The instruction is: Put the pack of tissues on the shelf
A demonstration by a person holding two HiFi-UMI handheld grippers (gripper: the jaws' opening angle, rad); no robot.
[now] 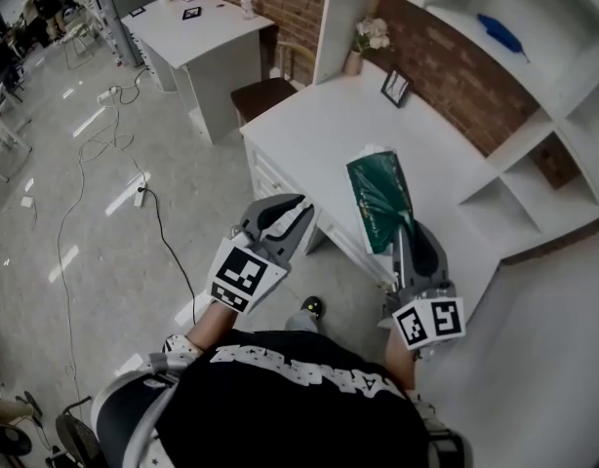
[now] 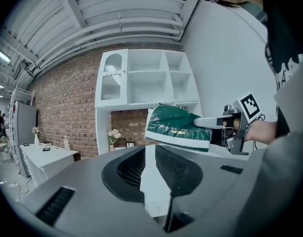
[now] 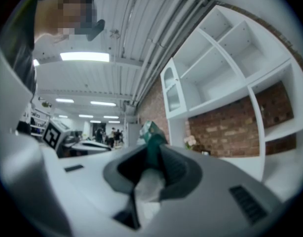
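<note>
The pack of tissues (image 1: 380, 198) is a green plastic pack with a white band, held up over the white desk (image 1: 319, 135). My right gripper (image 1: 409, 242) is shut on its near end. In the right gripper view the pack (image 3: 152, 135) sticks out from between the jaws of the right gripper (image 3: 154, 152). My left gripper (image 1: 298, 217) hangs left of the pack, off the desk's front edge, open with nothing between its jaws. From the left gripper view (image 2: 150, 154) the pack (image 2: 177, 127) sits ahead, apart from the jaws. The white shelf unit (image 1: 534, 144) stands at the desk's right.
A flower vase (image 1: 368, 42) and a small picture frame (image 1: 395, 87) stand at the desk's back. A blue object (image 1: 499, 32) lies on an upper shelf. A brown stool (image 1: 262, 96) and a second white table (image 1: 197, 27) stand beyond. Cables (image 1: 95, 144) trail on the floor.
</note>
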